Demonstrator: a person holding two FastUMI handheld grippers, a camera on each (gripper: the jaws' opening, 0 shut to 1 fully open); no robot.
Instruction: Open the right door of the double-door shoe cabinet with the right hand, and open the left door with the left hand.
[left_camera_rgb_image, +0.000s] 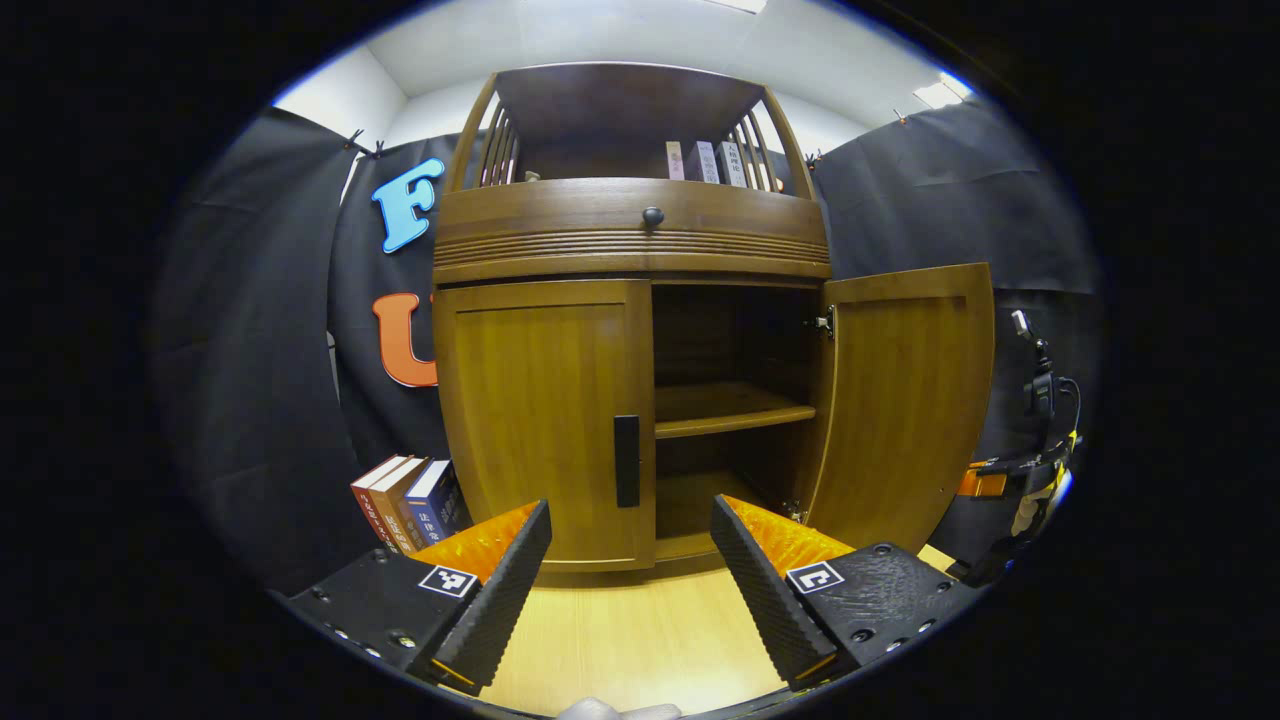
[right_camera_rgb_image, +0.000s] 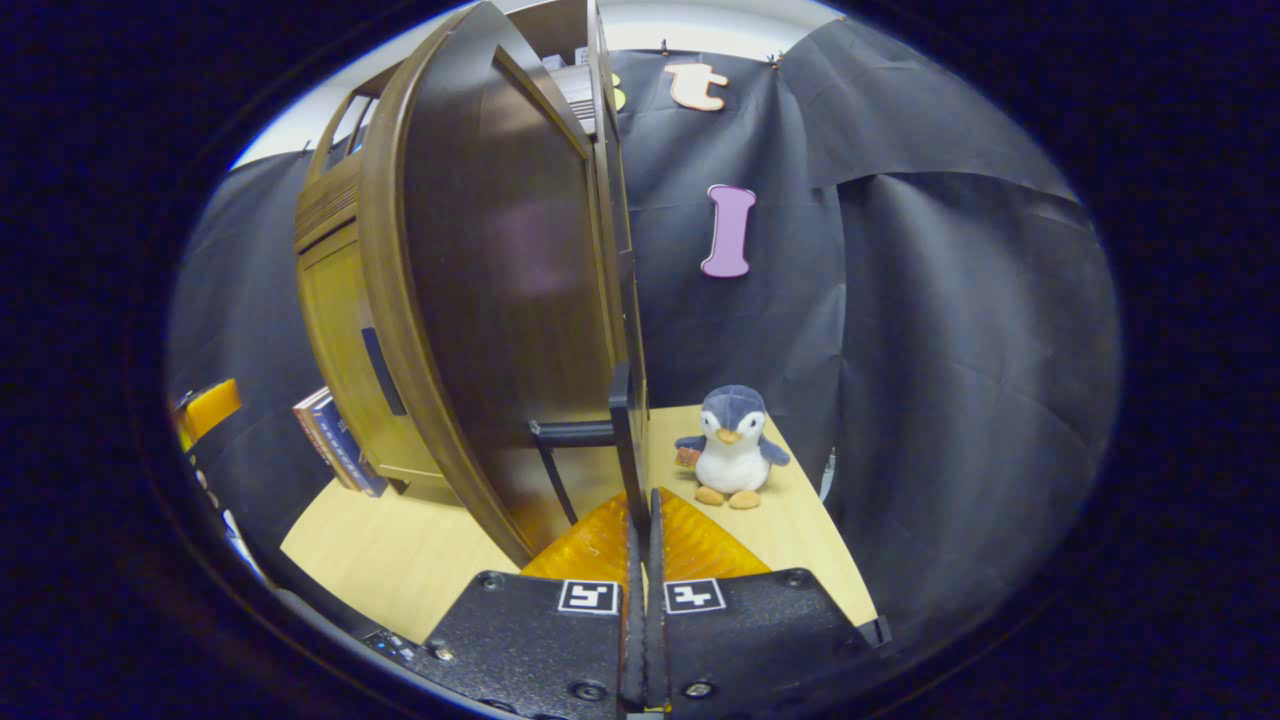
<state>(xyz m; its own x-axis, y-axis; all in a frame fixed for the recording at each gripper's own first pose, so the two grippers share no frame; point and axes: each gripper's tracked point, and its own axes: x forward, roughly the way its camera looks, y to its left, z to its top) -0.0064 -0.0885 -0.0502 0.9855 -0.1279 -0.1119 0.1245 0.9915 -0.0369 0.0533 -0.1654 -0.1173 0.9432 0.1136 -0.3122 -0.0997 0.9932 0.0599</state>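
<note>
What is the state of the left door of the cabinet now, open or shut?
Shut. The left door lies flush with the cabinet front, while the right door is swung out.

Your shoe cabinet (left_camera_rgb_image: 620, 250) is brown wood with a smooth, semi-gloss varnish; its right door (right_camera_rgb_image: 500, 260) reflects light softly. The desk (left_camera_rgb_image: 640, 640) is pale, smooth wood laminate. The penguin toy (right_camera_rgb_image: 732, 445) near its far edge is soft plush; the booth's wall (right_camera_rgb_image: 950, 350) is matt cloth.

left gripper (left_camera_rgb_image: 630, 560): fingers spread wide, level | right gripper (right_camera_rgb_image: 640, 530): fingers closed together
</note>
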